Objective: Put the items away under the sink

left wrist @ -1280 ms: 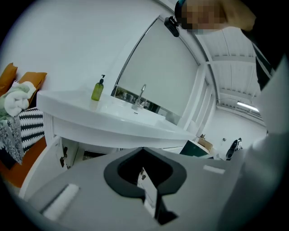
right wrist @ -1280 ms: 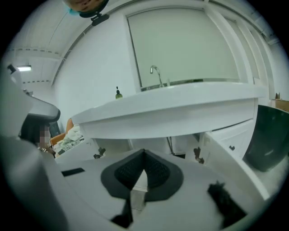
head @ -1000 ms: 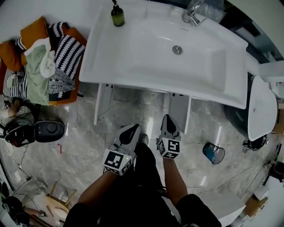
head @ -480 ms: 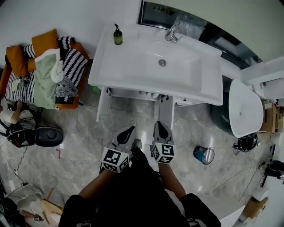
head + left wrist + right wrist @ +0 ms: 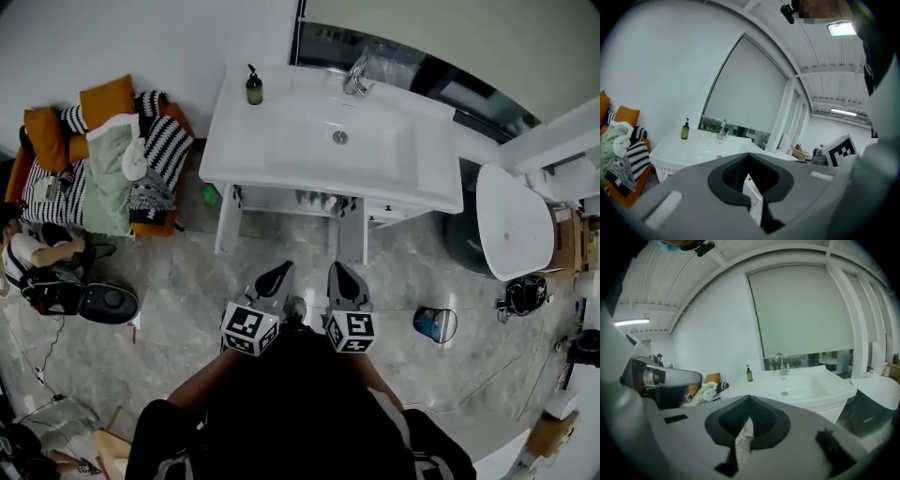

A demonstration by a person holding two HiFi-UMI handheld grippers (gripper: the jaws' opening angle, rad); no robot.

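Note:
The white sink (image 5: pixel 281 150) stands against the far wall, with a dark soap bottle (image 5: pixel 254 86) at its back left and a faucet (image 5: pixel 356 73). Below it the cabinet doors (image 5: pixel 352 232) stand open, and small items (image 5: pixel 317 200) show on the shelf inside. A green item (image 5: pixel 208 195) lies on the floor by the left door. My left gripper (image 5: pixel 275 279) and right gripper (image 5: pixel 342 278) hang side by side over the floor, well short of the cabinet. Both are shut with nothing held. The left gripper (image 5: pixel 749 154) and right gripper (image 5: pixel 750 397) each point over the sink (image 5: pixel 806 387).
An orange seat piled with striped and green clothes (image 5: pixel 108 159) sits left of the sink. A black round device (image 5: pixel 105 303) lies on the floor at the left. A white toilet (image 5: pixel 514 225) is at the right, with a small blue bin (image 5: pixel 436 324) on the marble floor.
Both grippers have risen and drawn back from the cabinet. The sink now looks smaller and farther off, and more of the room shows.

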